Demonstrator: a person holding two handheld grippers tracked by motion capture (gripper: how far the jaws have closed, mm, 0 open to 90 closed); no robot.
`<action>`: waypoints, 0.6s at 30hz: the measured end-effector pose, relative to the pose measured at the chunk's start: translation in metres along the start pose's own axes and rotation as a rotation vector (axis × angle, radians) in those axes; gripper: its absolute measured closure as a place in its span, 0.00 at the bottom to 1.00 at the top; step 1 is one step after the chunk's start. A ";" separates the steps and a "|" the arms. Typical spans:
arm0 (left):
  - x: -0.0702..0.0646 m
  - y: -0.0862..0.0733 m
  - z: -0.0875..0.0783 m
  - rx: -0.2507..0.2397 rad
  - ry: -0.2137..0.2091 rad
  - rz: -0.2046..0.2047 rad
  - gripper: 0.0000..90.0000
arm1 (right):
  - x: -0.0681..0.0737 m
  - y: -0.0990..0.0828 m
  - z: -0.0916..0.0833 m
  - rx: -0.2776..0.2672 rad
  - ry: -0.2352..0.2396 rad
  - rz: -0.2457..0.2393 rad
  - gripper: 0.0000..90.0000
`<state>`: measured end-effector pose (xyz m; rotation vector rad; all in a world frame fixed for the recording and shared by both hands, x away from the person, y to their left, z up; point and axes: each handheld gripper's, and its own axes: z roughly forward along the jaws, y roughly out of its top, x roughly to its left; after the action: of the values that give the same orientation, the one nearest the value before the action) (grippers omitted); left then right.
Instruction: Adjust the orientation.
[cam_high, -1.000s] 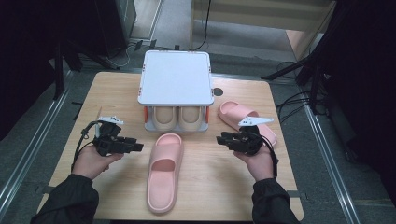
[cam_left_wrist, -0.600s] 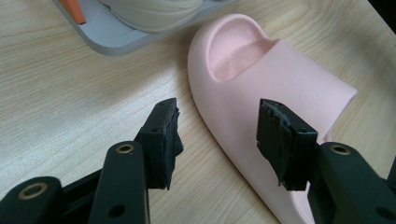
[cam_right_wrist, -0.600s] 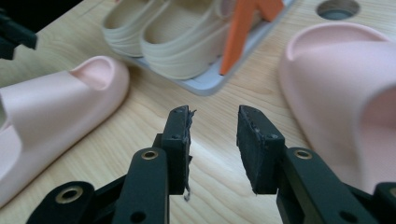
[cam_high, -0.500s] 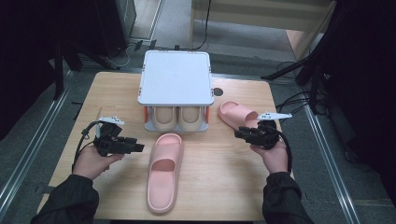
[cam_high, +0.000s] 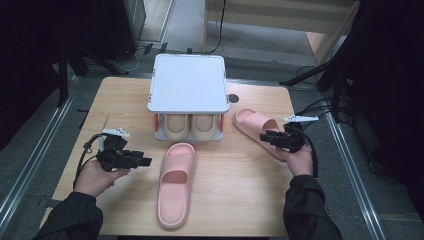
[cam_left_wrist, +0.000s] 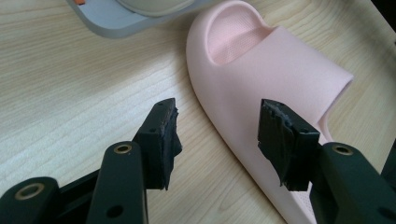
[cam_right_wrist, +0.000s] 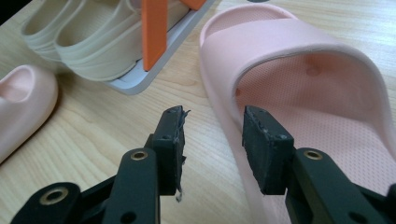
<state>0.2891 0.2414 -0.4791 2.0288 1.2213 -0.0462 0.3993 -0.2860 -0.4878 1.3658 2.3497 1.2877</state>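
Slippers first: we've got one soft pink foam slipper (cam_high: 176, 184) lying mid-desk and its twin pink foam slipper (cam_high: 256, 129) to the right of the grey two-tier shoe rack (cam_high: 188, 91). Our left tongs (cam_high: 144, 161) sit spread apart just beside the middle one, clamping nothing. Our right tongs (cam_high: 265, 137) have just been opening, straddling the twin's edge without pinching it on the light wooden desk (cam_high: 125, 100).
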 end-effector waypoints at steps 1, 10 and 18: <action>0.000 -0.001 -0.001 0.000 0.002 -0.003 0.52 | -0.001 0.001 0.003 0.006 -0.003 0.001 0.66; 0.000 -0.010 -0.005 -0.007 0.012 -0.022 0.51 | -0.011 0.004 0.027 0.059 -0.035 0.007 0.69; 0.000 -0.015 -0.008 -0.014 0.017 -0.032 0.50 | -0.016 0.007 0.038 0.074 -0.006 0.026 0.82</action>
<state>0.2748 0.2500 -0.4813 2.0014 1.2609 -0.0352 0.4318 -0.2742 -0.5112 1.4233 2.4070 1.2129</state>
